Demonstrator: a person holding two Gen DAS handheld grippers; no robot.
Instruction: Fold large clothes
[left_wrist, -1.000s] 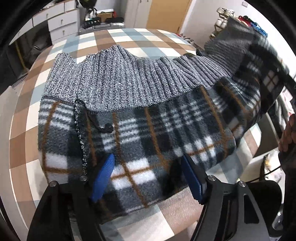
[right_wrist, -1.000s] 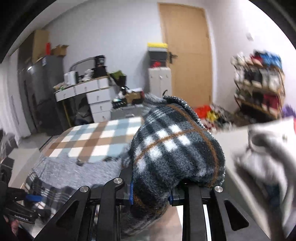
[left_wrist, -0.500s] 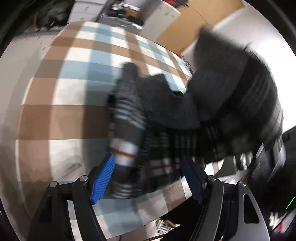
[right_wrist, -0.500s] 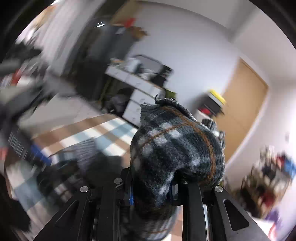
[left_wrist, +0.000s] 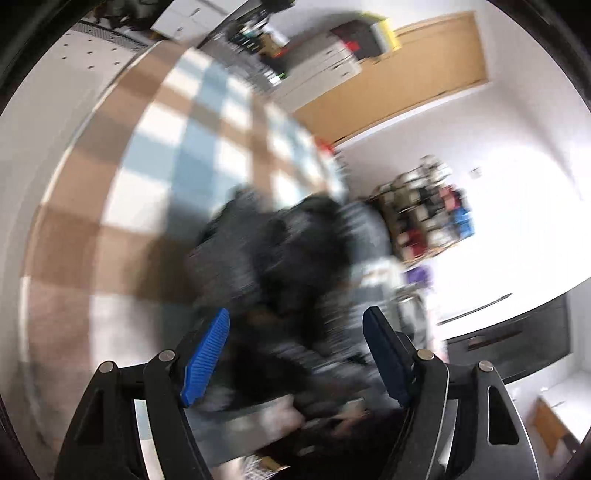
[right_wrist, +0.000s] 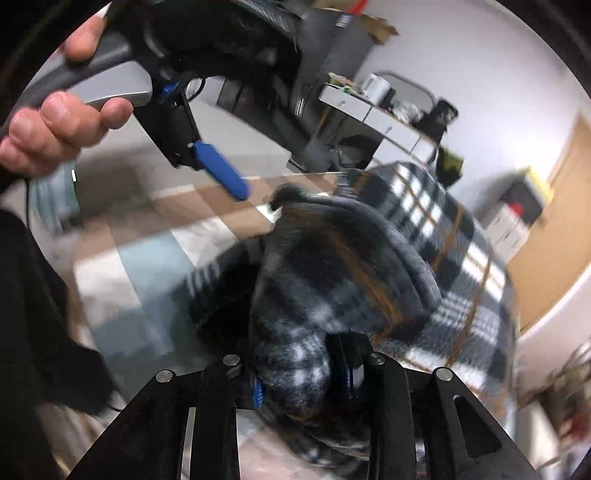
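Note:
A grey plaid fleece garment (right_wrist: 436, 229) with orange lines lies bunched on the checked tablecloth (right_wrist: 147, 266). My right gripper (right_wrist: 301, 384) has a thick fold of it (right_wrist: 325, 288) between its pads; the jaws are opening while the fabric still fills the gap. In the left wrist view the garment (left_wrist: 288, 258) is a dark blur just ahead of my left gripper (left_wrist: 297, 332), whose blue pads stand wide apart and press on nothing. A hand (right_wrist: 48, 122) holds the left gripper's grey handle, and one of its blue fingers (right_wrist: 221, 173) hangs above the table.
The checked table (left_wrist: 155, 166) has free cloth to the left of the garment. A wooden door (left_wrist: 406, 74), white drawers (left_wrist: 321, 62) and a shoe rack (left_wrist: 424, 221) stand beyond. A desk (right_wrist: 373, 118) is behind, and a dark sleeve (right_wrist: 29, 314) at the left edge.
My right gripper has swung down over the table with the plaid fold and rolled. The garment, spread flat under my left gripper before, is now a bunched heap. Both views have turned.

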